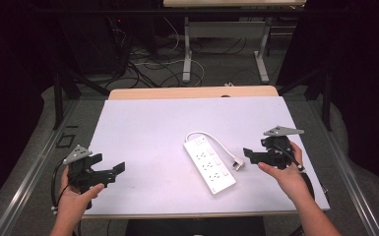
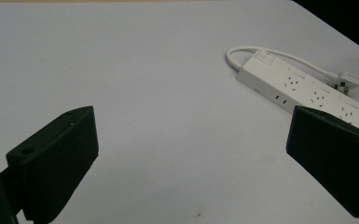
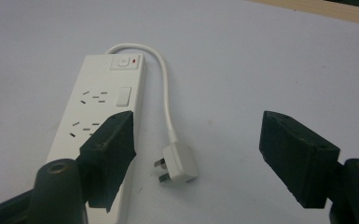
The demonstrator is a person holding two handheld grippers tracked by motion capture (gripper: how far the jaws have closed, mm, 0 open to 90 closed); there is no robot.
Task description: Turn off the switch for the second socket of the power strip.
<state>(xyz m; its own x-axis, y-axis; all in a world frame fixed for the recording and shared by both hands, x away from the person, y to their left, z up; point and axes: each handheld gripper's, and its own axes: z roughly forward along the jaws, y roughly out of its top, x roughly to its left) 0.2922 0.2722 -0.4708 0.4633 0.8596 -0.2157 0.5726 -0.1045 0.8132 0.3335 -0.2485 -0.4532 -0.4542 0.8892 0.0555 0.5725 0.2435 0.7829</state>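
Beside the white power strip [image 1: 209, 164] on the bench [image 1: 142, 123], its plug [image 3: 177, 164] lies untouched before my spread right hand-held gripper [image 3: 205, 154]; my left hand-held gripper [image 2: 191, 154], also spread, holds nothing.

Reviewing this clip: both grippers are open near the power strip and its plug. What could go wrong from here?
1. The plug lies loose with its pins sideways; the open right gripper may tip it or push it away rather than grasp it.
2. The short cable ties the plug to the power strip, so lifting the plug might drag the strip.
3. The left gripper is off to the side, not holding the strip steady.
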